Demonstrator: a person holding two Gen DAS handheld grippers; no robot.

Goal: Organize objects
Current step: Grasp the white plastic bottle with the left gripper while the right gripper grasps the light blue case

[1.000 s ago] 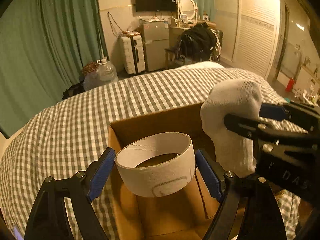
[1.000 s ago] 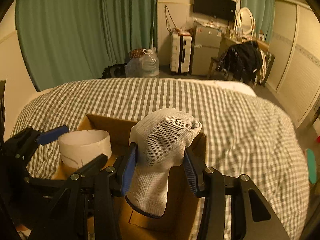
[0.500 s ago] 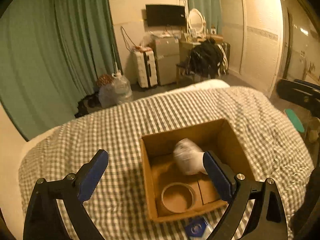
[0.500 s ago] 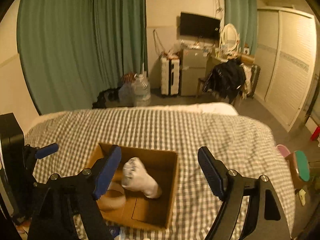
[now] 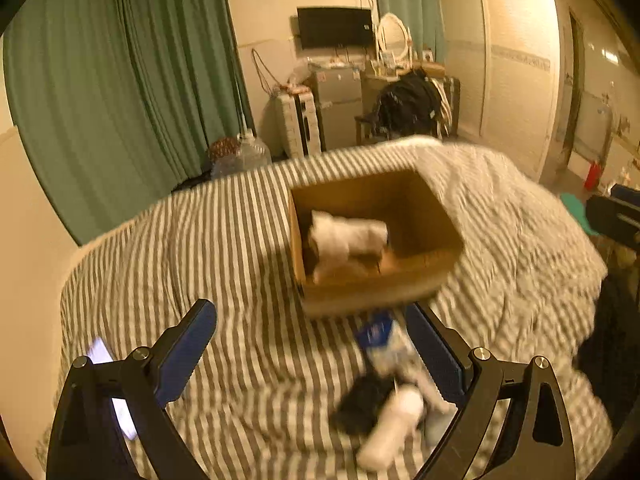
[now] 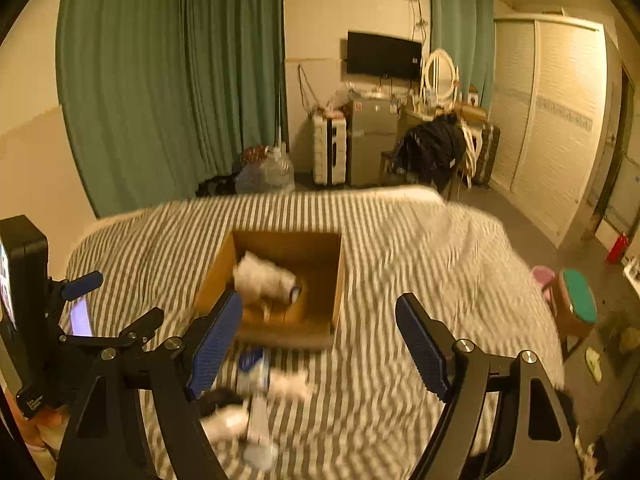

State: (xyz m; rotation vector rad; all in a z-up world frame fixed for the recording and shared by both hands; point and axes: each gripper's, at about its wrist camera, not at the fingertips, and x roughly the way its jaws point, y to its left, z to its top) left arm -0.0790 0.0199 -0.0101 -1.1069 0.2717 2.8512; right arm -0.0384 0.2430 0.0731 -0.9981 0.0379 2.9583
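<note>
An open cardboard box [image 5: 416, 276] [image 6: 338, 280] sits on the checked bed. A white glove [image 5: 344, 240] [image 6: 262, 278] lies inside it; the tape ring is hidden from view. Loose items lie on the bed in front of the box: a blue-and-white packet [image 5: 380, 338] [image 6: 252, 364], a dark item [image 5: 360, 400] [image 6: 218, 398] and a white item [image 5: 394, 432] [image 6: 226, 424]. My left gripper [image 5: 316, 344] is open and empty, held back from the box. My right gripper [image 6: 320, 344] is open and empty, above the bed. Both views are motion-blurred.
A lit phone [image 5: 116, 392] [image 6: 80, 316] lies on the bed at the left. The bed [image 5: 200, 260] drops off at the right toward a stool [image 6: 576, 300]. Green curtains, a suitcase, a fridge and a chair with clothes stand beyond the bed.
Both grippers opened and dropped the tape ring and the glove into the box a second ago. Since then both have pulled back and up, bringing the loose items into view.
</note>
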